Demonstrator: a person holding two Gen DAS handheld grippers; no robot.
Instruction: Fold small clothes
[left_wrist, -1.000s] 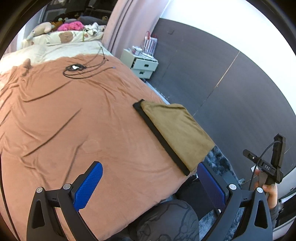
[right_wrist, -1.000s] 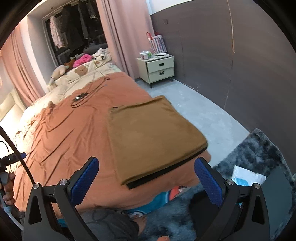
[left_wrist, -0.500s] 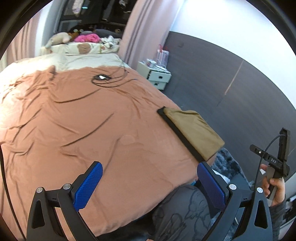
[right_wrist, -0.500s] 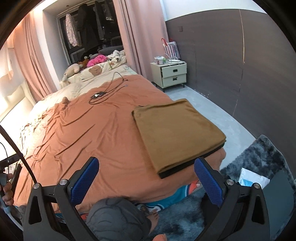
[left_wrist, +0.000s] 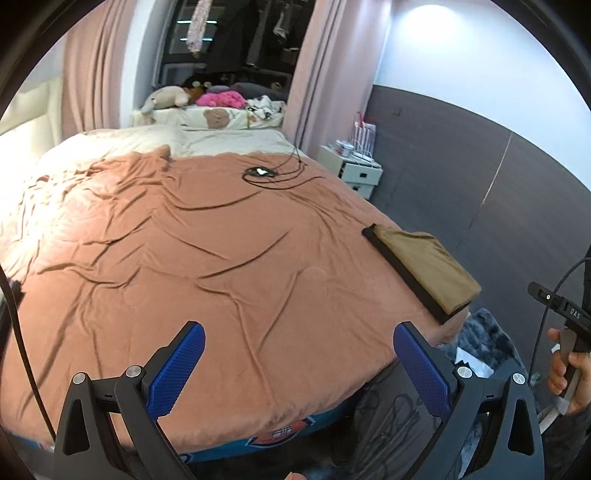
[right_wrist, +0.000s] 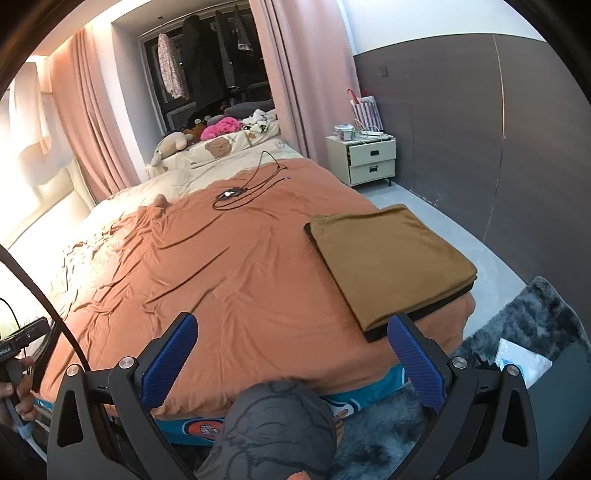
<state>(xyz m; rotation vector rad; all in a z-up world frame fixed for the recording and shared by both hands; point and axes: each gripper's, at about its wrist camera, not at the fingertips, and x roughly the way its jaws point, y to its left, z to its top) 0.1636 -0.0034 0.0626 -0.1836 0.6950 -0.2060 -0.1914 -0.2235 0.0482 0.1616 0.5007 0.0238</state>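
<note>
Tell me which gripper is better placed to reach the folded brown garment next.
Right, probably. The folded brown garment lies just beyond the open right gripper; from the left gripper it sits far off to the right.

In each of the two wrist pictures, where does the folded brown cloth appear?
Left wrist view: the folded brown cloth lies at the right, on the bed's right edge.
Right wrist view: the folded brown cloth lies right of centre, on the same bed corner, above the right blue finger.
Shared landmark: the black cable coiled on the orange sheet, farther up the bed.
</note>
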